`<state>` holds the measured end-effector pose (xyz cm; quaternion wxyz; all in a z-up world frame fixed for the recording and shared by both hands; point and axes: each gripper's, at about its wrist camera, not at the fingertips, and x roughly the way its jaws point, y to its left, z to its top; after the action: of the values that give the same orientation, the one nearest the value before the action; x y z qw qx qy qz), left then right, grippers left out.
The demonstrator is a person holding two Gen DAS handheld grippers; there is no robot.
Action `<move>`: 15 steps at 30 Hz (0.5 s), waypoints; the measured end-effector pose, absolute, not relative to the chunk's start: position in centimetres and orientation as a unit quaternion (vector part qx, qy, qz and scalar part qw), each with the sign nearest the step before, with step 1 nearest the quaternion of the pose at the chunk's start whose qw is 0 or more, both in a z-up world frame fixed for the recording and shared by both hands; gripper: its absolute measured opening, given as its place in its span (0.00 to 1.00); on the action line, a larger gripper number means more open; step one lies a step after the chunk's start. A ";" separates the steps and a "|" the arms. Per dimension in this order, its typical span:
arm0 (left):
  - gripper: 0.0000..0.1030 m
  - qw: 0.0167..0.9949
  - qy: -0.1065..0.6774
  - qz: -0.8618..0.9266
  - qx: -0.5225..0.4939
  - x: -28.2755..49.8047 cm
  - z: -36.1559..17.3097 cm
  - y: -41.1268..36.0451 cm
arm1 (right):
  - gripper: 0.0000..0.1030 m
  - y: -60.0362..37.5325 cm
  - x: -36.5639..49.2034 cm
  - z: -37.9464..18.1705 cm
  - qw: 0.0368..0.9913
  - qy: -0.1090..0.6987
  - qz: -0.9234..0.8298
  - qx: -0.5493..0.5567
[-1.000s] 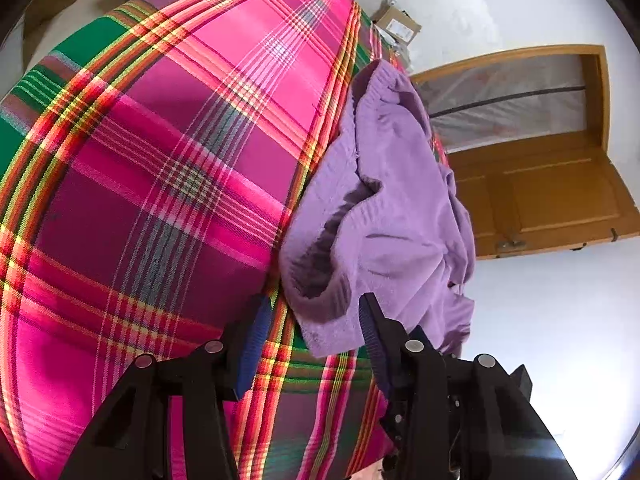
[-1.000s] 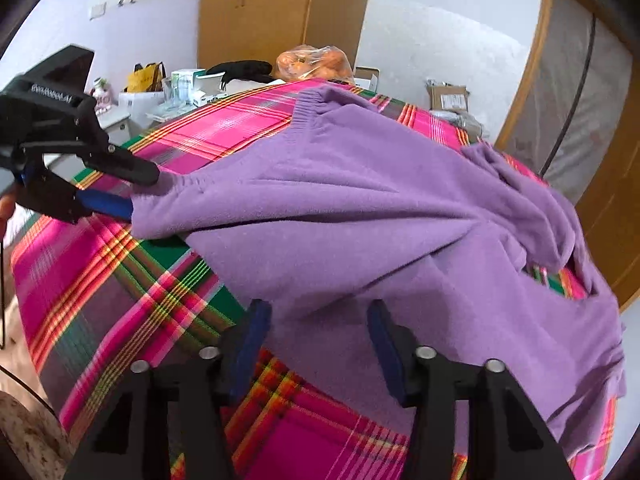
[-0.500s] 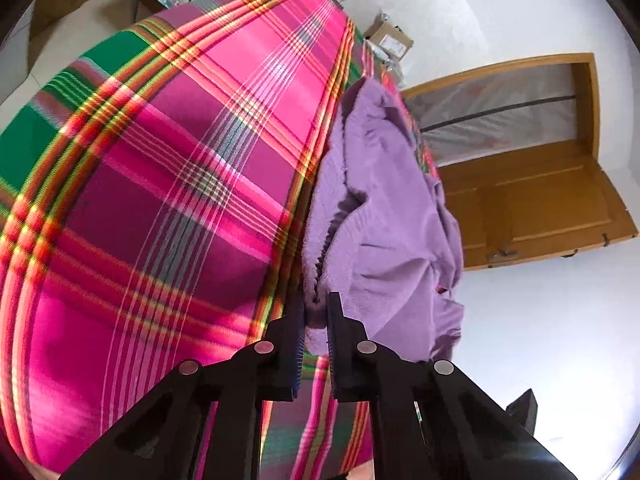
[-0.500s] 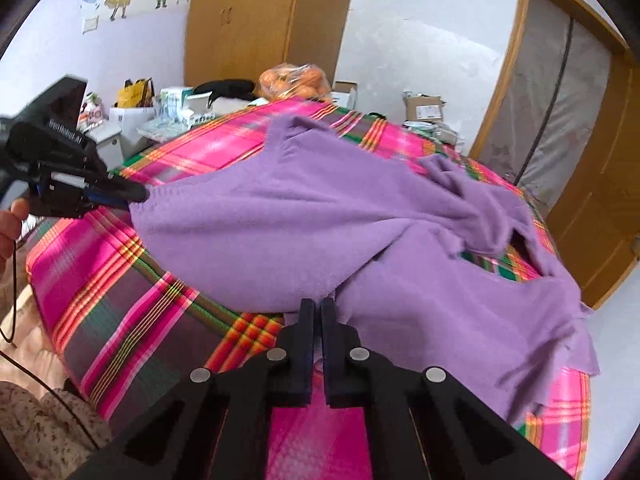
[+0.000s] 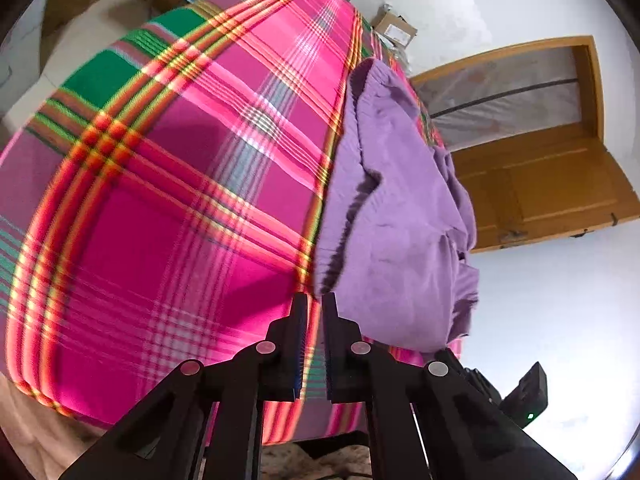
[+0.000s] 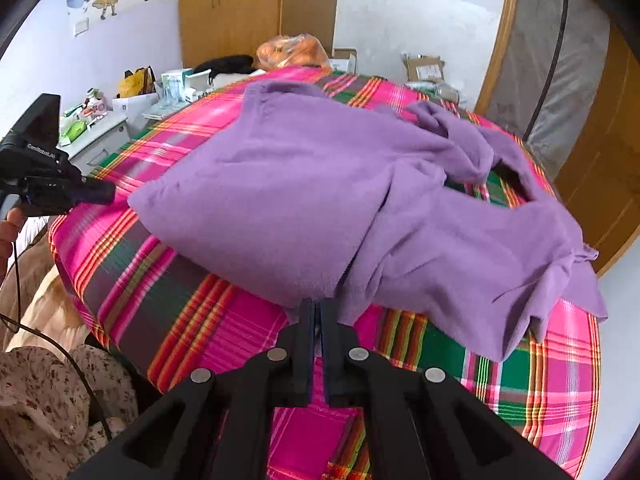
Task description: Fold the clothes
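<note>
Two tongs, one purple sweater, spread across the plaid bed.
Left tongs (image 5: 314, 300) sit pinched nearly together at the sweater (image 6: 320, 184) corner, out at the bed's (image 6: 168, 312) left edge; whether cloth sits between them I cannot tell. Moving right, the right tongs (image 6: 319, 306) are clamped on the sweater's near hem, with a rumpled sleeve (image 6: 472, 148) trailing off to the far right.

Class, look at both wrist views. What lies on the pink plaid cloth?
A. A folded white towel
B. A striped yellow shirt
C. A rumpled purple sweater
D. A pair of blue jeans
C: a rumpled purple sweater is spread across the pink plaid cloth, and the right tongs pinch its near edge.
</note>
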<state>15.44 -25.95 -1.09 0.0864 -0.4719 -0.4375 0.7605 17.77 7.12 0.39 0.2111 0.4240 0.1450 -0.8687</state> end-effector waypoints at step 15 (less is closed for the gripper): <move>0.20 0.117 -0.390 0.787 -0.463 6.6 1.0 -26.4 | 0.13 3.3 17.2 2.7 0.266 0.123 -0.870 0.398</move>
<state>6.63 -26.36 1.00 0.1170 -0.4631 -0.3902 0.7872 17.18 3.35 2.69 0.2655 0.3978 0.1230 -0.8695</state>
